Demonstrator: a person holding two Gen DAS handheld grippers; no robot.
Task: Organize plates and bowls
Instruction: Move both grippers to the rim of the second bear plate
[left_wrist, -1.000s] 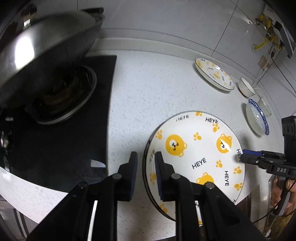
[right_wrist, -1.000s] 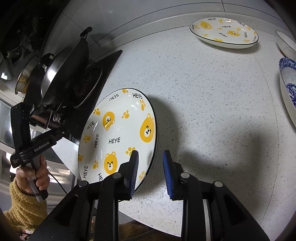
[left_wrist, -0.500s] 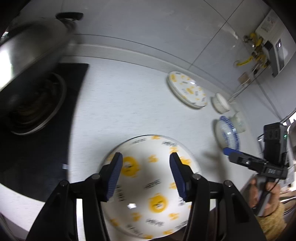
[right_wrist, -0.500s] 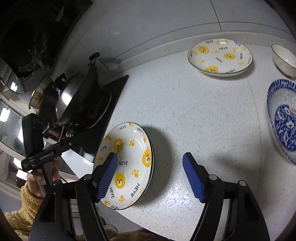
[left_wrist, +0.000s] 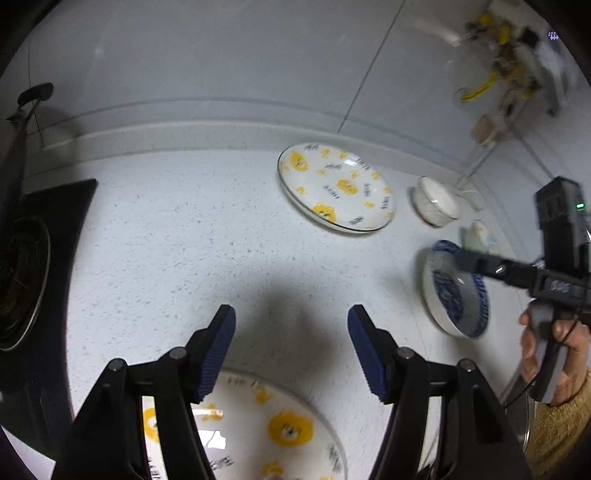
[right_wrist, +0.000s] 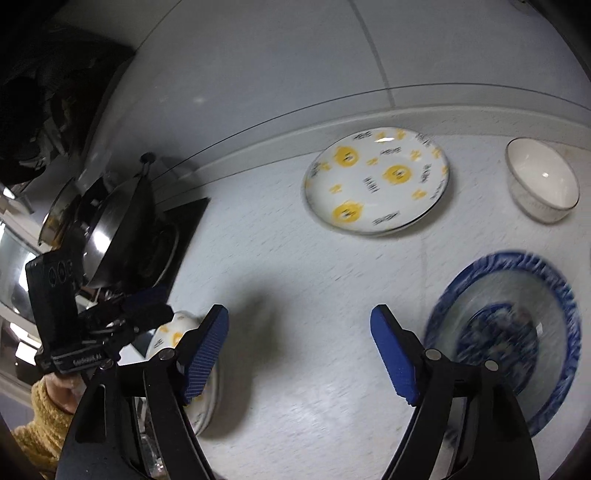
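I have just let go of the near bear plate (left_wrist: 258, 424): a second ago both my grippers pinched its rim, and now it lies flat on the surface (left_wrist: 184, 240) at six o'clock under my left gripper (left_wrist: 291, 350), close to the front edge. My left gripper's jaws are opening, spread wide with nothing between them. My right gripper (right_wrist: 299, 354) is opening too, empty, with only bare surface in its gap. I judge that plate placed, so the next piece to fetch is probably the second bear plate (right_wrist: 376, 181), at about one o'clock in the right wrist view, near the back wall.

The small white bowl (right_wrist: 541, 184) sits at two o'clock beside that plate, and the blue-patterned plate (right_wrist: 517, 317) lies at four o'clock, just beside my right finger (right_wrist: 391, 354). The middle of the surface is open for travel. The hob (left_wrist: 44, 280) and the wok (right_wrist: 110, 229) bound me at nine o'clock.
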